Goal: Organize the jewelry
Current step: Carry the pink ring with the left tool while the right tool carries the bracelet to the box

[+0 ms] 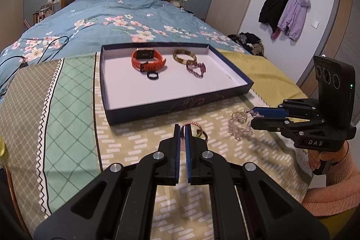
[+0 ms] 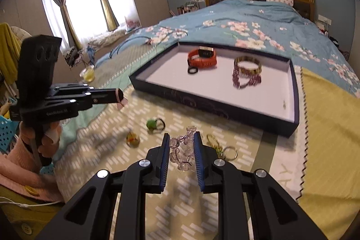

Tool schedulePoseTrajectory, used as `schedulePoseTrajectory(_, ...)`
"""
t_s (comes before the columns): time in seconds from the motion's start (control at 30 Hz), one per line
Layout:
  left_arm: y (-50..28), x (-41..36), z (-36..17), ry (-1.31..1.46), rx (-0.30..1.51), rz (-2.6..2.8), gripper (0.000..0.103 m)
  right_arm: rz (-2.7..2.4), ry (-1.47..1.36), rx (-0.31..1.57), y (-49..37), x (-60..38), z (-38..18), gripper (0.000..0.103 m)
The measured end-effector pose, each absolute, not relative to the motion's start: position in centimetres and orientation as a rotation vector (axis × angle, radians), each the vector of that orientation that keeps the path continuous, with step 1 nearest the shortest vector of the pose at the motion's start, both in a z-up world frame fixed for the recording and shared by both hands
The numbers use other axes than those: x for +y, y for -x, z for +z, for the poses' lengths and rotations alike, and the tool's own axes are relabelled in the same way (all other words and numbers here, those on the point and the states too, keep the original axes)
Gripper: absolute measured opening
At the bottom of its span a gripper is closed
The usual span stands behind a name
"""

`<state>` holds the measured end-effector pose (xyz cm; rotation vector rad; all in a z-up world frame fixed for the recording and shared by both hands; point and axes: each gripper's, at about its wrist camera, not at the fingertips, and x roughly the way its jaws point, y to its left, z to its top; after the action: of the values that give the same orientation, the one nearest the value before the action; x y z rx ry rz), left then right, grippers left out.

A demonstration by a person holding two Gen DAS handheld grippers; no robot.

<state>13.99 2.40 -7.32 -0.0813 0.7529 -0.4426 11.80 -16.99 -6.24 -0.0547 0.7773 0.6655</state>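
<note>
My left gripper (image 1: 183, 127) is shut on a pink braided bracelet (image 1: 193, 125), whose loop sticks out past the fingertips; in the right wrist view it (image 2: 120, 95) hangs above the patterned cloth. My right gripper (image 2: 181, 135) is shut on a clear bead bracelet (image 2: 183, 151), the beads pinched between its blue pads. From the left wrist view that bracelet (image 1: 238, 126) dangles from the right gripper (image 1: 252, 115). A dark blue tray (image 1: 180, 109) holds an orange watch (image 1: 148, 57), a black ring (image 1: 152, 75), a tortoiseshell bangle (image 1: 184, 56) and a purple bead bracelet (image 1: 196, 69).
On the cloth lie a green-beaded hair tie (image 2: 155, 124), a small yellow-orange trinket (image 2: 133, 139) and gold rings (image 2: 230, 152). A glass cup (image 2: 88, 74) stands at the left edge of the bed. Black cables (image 1: 33, 48) trail over the floral duvet behind the tray.
</note>
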Motion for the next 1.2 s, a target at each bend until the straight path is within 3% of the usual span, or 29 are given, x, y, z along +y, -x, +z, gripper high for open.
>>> schedulePoseTrajectory(0.6,-17.5,1.9,-4.6,0.079,0.702,-0.422,0.004,0.655,0.079,0.648,-15.2,-17.2,-1.5,0.019)
schedulePoseTrajectory(1.2,-22.2,0.9,-5.0,0.069,0.722,-0.382,0.004,0.633,0.035,0.659,-20.3,-17.5,-1.7,0.019)
